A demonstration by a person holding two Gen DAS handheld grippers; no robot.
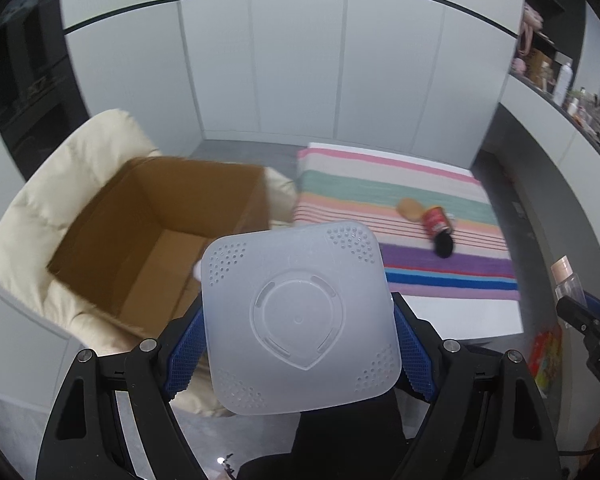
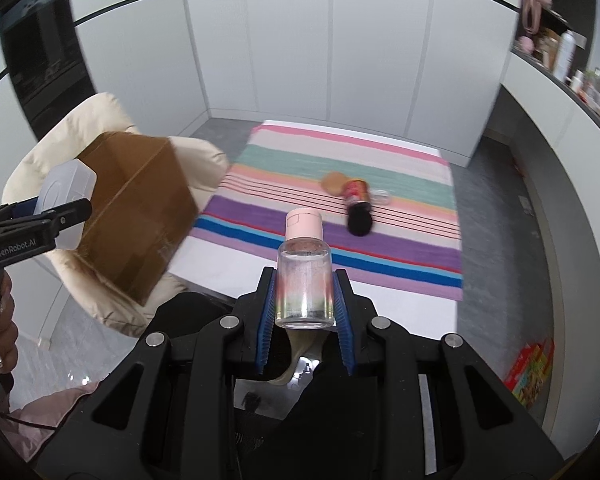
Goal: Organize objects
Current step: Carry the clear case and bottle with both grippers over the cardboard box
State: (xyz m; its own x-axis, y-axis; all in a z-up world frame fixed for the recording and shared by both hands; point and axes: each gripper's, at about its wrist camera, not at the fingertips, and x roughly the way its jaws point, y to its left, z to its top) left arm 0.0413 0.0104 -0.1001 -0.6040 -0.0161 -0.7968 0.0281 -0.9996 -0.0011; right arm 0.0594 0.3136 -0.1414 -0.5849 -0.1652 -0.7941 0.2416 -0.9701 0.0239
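Note:
My left gripper [image 1: 298, 332] is shut on a translucent white plastic container [image 1: 300, 316], held above the near edge of an open cardboard box [image 1: 160, 220] that sits on a cream padded chair [image 1: 36, 216]. My right gripper [image 2: 304, 300] is shut on a clear bottle with a pink cap [image 2: 305, 268], held above the near side of the table. The left gripper and container [image 2: 66, 200] also show in the right wrist view beside the box [image 2: 140, 208]. A red jar lying with a black brush [image 2: 358, 204] and a tan round piece [image 2: 334, 182] rest on the striped cloth [image 2: 300, 156].
The striped cloth covers a white table [image 2: 380, 312]. A colourful box [image 2: 532, 372] lies on the grey floor at right. A counter with bottles [image 2: 564, 56] runs along the right wall. White cabinets stand behind.

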